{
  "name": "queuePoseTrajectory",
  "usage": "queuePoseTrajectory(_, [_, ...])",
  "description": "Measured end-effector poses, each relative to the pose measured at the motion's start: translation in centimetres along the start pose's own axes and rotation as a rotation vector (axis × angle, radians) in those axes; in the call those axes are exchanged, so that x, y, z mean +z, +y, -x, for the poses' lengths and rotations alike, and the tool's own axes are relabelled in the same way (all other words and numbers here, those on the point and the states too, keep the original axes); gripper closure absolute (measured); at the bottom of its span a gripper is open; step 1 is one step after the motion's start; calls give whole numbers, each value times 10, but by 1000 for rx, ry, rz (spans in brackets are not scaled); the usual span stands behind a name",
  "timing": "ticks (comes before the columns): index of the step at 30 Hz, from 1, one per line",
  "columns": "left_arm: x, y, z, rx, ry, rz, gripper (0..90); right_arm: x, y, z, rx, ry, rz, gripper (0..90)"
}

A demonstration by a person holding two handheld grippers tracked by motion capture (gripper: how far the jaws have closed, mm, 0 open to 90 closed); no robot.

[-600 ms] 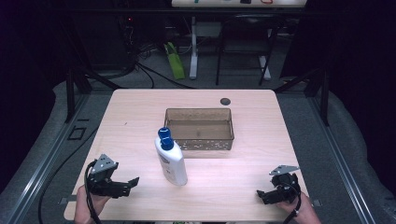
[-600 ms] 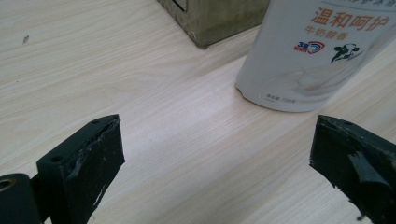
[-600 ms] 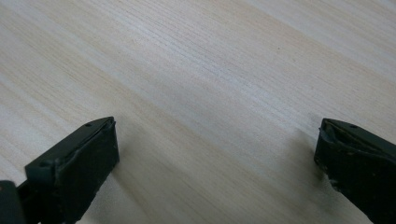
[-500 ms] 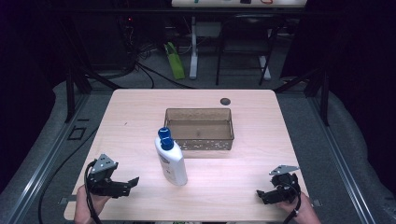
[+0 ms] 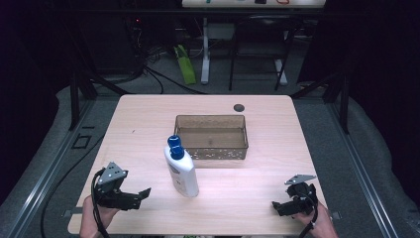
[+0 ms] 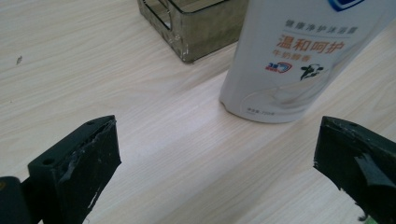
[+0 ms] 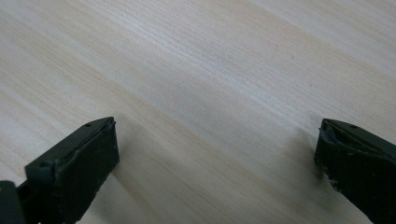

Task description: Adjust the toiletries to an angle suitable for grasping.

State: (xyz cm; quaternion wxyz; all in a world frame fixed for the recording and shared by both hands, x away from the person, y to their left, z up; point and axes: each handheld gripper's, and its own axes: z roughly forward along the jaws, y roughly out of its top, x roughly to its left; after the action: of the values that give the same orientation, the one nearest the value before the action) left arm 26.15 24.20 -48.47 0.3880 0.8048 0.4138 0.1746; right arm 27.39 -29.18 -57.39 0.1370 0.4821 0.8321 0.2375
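Bare tabletop (image 5: 148, 124) surrounds bottle (image 5: 181, 168) and bin (image 5: 211, 153); both near-edge claws gape wide.

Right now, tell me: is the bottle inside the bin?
No, the bottle stands on the table just in front of the bin.

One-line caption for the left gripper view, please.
Open hand-held gripper low over the wooden table, facing an upright white bottle beside a brown basket.

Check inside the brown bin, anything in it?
Nothing in the visible part: the brown bin is open-topped and its floor looks bare in the high view. The strip of floor just behind its near wall is hidden. The white bottle stands outside, in front.
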Motion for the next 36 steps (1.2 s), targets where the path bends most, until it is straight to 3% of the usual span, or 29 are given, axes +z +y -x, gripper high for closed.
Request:
queuePoseTrajectory(5, [-1,6,7,20,-4,0,0,-2,3,0,-5,-14,-34,0])
queuePoseTrajectory(12, [-4,15,11,18,-18,30,0,-15,8,2,19,-27,6,0])
queuePoseTrajectory(24, [-8,33,24,57,-54,87,0,-21,13,-2,5,-43,17,7])
queuePoseTrajectory(36, [-9,52,37,68,-84,145,0,-29,19,-2,19,-51,44,22])
